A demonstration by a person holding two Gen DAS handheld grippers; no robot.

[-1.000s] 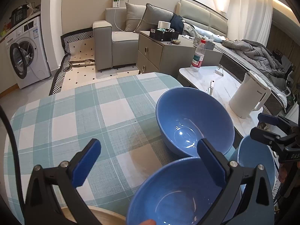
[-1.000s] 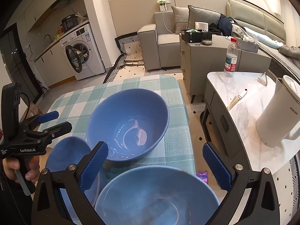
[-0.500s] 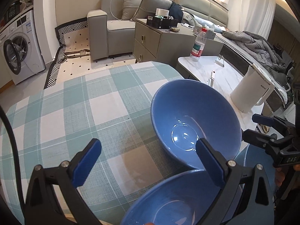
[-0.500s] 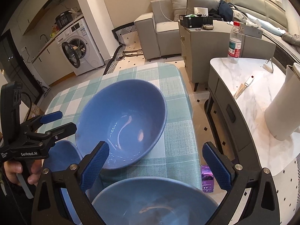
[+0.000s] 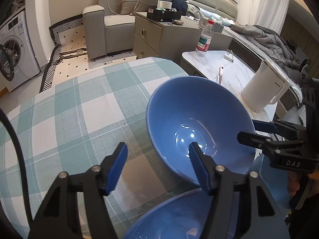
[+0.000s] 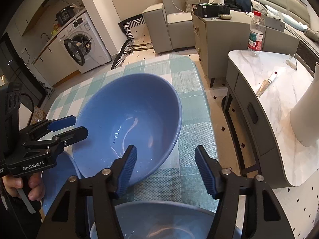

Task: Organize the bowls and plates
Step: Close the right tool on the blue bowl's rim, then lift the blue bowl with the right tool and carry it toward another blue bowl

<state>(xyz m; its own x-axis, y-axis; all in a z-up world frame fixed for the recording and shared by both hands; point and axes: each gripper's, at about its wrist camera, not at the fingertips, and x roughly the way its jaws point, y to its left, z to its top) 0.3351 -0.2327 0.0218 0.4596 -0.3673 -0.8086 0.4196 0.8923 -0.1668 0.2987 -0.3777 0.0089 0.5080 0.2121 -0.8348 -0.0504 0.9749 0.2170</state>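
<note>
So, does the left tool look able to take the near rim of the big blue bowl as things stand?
Probably yes: the left tool, closing, straddles the near rim of the big blue bowl, and nothing blocks it.

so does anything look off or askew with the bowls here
Yes: the big blue bowl sits tilted on the checked tablecloth, its near rim low and its far rim raised, apparently propped on the blue dishes beside it. No chips or spills show.

Blue bowls point(image 5: 199, 119) on checked tablecloth point(image 5: 79, 109)
</note>
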